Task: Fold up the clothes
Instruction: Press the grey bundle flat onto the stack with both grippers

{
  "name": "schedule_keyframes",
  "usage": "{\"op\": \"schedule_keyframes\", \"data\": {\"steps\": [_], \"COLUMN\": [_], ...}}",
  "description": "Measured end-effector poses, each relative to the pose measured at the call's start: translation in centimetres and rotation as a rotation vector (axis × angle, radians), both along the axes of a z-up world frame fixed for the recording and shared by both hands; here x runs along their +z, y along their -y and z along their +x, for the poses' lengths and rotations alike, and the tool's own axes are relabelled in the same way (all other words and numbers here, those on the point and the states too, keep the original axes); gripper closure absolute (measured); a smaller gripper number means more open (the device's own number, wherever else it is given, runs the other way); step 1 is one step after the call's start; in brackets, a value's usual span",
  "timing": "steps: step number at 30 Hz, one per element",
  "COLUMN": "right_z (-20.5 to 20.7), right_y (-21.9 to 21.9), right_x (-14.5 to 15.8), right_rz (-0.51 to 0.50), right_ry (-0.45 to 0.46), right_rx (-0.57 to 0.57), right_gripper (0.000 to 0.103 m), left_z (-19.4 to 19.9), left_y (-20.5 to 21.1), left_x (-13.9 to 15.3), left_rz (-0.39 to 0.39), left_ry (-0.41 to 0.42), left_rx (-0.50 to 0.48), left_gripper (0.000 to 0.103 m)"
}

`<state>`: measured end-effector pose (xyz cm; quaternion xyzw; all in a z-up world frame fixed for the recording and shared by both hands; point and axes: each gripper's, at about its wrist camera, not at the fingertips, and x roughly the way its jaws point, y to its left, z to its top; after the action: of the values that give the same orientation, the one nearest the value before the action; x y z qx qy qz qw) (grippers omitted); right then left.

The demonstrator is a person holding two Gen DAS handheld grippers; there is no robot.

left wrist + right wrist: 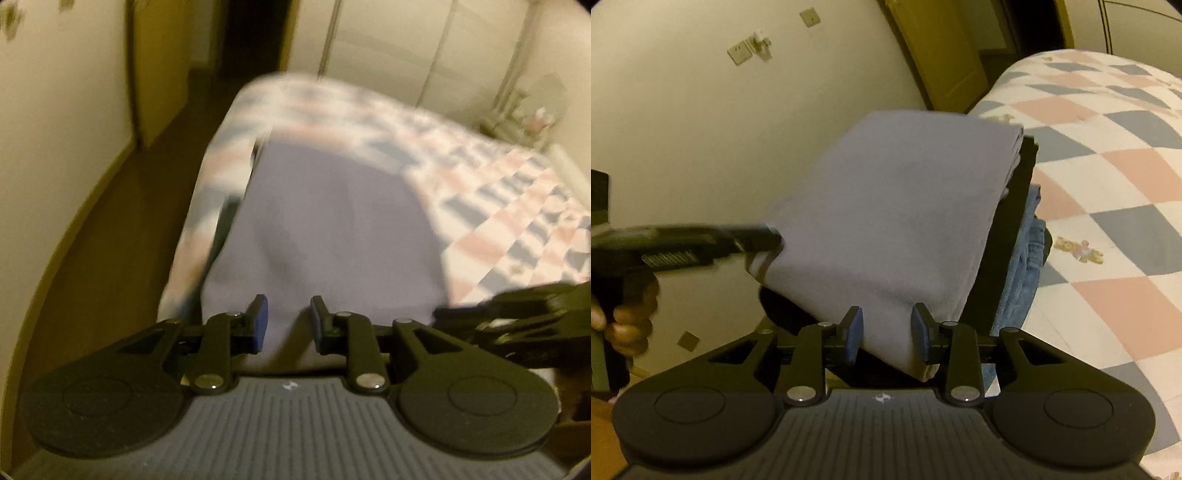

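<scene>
Lavender folded cloth (897, 206) fills the frame centre, held between both grippers: right gripper (887, 332) fingers clamp its near edge, left gripper (289, 319) grips likewise above the checkered bedspread (1108, 147).

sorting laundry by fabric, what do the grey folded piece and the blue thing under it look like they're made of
Grey folded garment: looks like a soft matte knit, perhaps cotton jersey; smooth, no sheen, limp folded edges.
Blue garment lower in the stack: likely denim; mottled, faded blue with a coarser look.
Both are guesses from surface look only.
</scene>
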<state>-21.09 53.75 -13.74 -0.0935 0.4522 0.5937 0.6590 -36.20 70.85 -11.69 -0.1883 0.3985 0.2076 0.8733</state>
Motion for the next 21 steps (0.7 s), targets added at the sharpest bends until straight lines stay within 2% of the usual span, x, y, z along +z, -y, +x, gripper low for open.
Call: {"op": "schedule_keyframes", "data": {"steps": [2,4,5,7,8,10,13,15,21], "right_z": [-0.3,-0.7,-0.7,-0.4,-0.3,0.1,0.6,1.1,3.5], "right_y": [0.0,0.7,1.1,2.0,2.4,3.2,4.2,5.0,7.7], "right_x": [0.0,0.9,1.4,2.1,2.4,2.6,2.8,2.9,3.5], "right_rz": [-0.005,0.024,0.038,0.054,0.062,0.054,0.053,0.07,0.092], "right_ry": [0.012,0.033,0.035,0.033,0.032,0.023,0.006,0.002,0.022], "right_rx": [0.01,0.02,0.018,-0.001,-0.011,-0.039,-0.052,-0.046,-0.041], "right_gripper": [0.068,0.061,0.059,0.055,0.052,0.035,0.03,0.029,0.02], "left_z": [-0.1,-0.3,-0.3,-0.5,-0.6,-0.8,-0.5,-0.3,1.7], "left_y": [0.2,0.3,0.4,0.7,0.9,1.7,3.5,4.8,8.2], "left_x": [0.0,1.1,1.7,3.1,3.7,4.8,6.0,6.4,6.9], "left_rz": [-0.004,0.004,0.01,0.021,0.024,0.02,0.019,0.034,0.055], "left_ry": [-0.001,0.002,-0.003,-0.022,-0.028,-0.033,-0.027,-0.027,-0.048], "left_rx": [0.048,0.077,0.093,0.134,0.152,0.172,0.173,0.174,0.23], "left_gripper": [0.082,0.08,0.078,0.066,0.065,0.06,0.056,0.055,0.049]}}
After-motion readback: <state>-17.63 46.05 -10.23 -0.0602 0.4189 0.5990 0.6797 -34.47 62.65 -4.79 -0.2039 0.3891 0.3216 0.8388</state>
